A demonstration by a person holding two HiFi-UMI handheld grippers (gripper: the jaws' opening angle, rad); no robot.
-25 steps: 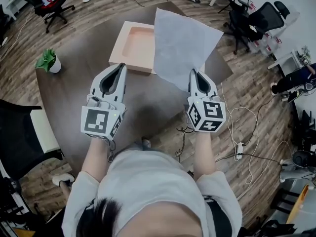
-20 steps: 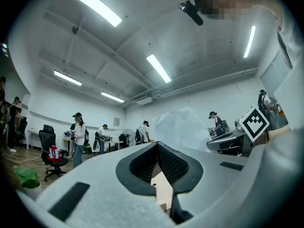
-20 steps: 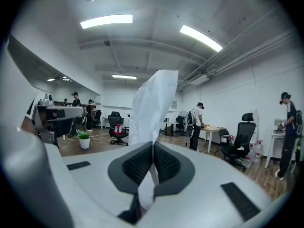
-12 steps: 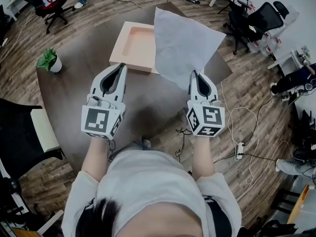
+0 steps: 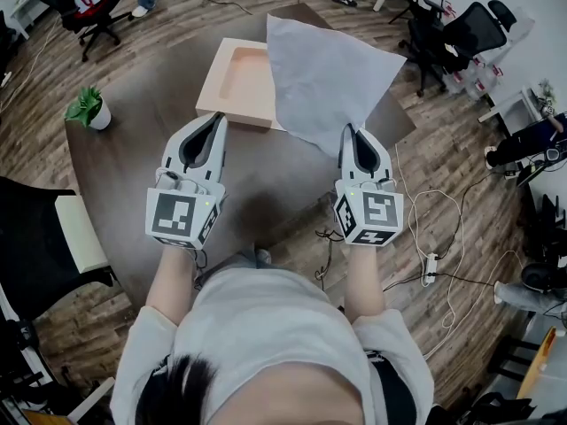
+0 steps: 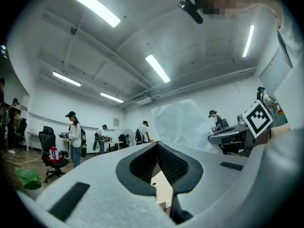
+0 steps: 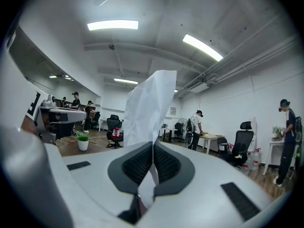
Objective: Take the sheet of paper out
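Observation:
A large white sheet of paper [image 5: 323, 78] hangs in the air above the table, its lower corner pinched by my right gripper [image 5: 353, 131], which is shut on it. In the right gripper view the sheet [image 7: 147, 113] rises straight up from between the pressed pads. Behind it on the table lies a shallow peach tray [image 5: 239, 82], partly hidden by the paper. My left gripper [image 5: 217, 118] hovers level over the table in front of the tray, shut, with nothing held. The left gripper view shows the sheet [image 6: 183, 122] off to its right.
The round dark table [image 5: 151, 175] carries a small potted plant [image 5: 89, 111] at its left edge. Office chairs [image 5: 461, 34] stand at the far right, a black chair [image 5: 35, 246] at near left. Cables and a power strip [image 5: 430, 264] lie on the wooden floor.
The right gripper has risen slightly with the sheet, and the paper's top has swung a little to the left over the tray. The left gripper has stayed still.

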